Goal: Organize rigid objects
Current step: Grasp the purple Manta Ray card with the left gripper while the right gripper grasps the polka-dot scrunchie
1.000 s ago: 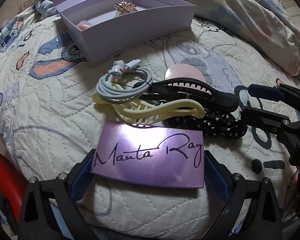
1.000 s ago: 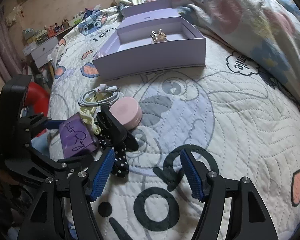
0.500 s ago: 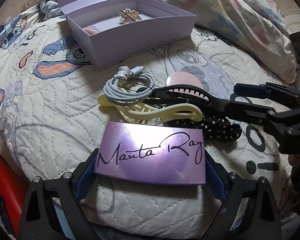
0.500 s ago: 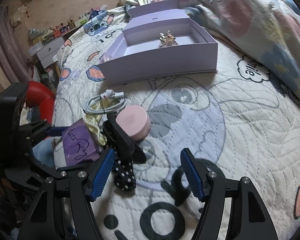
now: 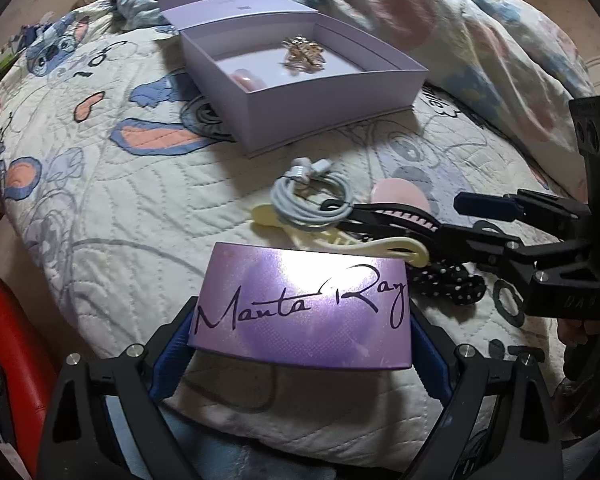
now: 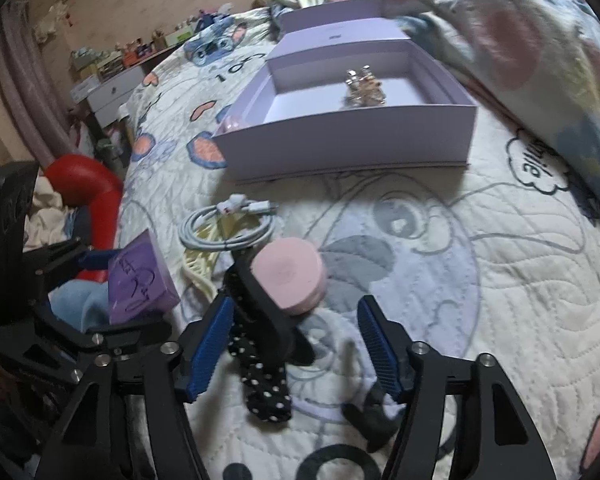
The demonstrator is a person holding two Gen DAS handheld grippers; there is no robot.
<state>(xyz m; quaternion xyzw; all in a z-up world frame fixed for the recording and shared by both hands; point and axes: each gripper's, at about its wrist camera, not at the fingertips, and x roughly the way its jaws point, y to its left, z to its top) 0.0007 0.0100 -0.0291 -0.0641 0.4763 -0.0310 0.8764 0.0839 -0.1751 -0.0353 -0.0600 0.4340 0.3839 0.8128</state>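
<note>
My left gripper [image 5: 296, 344] is shut on a purple "Manta Ray" box [image 5: 304, 312], held just above the quilt; the box also shows in the right wrist view [image 6: 140, 280]. My right gripper [image 6: 296, 344] is open, its fingers on either side of a black hair clip [image 6: 260, 312] and a pink round case [image 6: 290, 276]. A black polka-dot clip [image 6: 266, 388], a cream clip [image 5: 340, 238] and a coiled white cable [image 5: 312, 200] lie close by. An open lilac box [image 5: 300, 80] at the back holds a gold ornament [image 5: 302, 54] and a pink item [image 5: 246, 78].
Everything lies on a cartoon-print quilt [image 5: 100, 200]. A crumpled floral duvet [image 5: 480, 40] rises at the back right. A red object [image 6: 88, 188] stands off the bed's left edge. A dresser [image 6: 112, 88] with small items is far left.
My right gripper has moved forward so its open fingers now flank the black clip and pink case. My left gripper has lifted and shifted slightly with the purple box.
</note>
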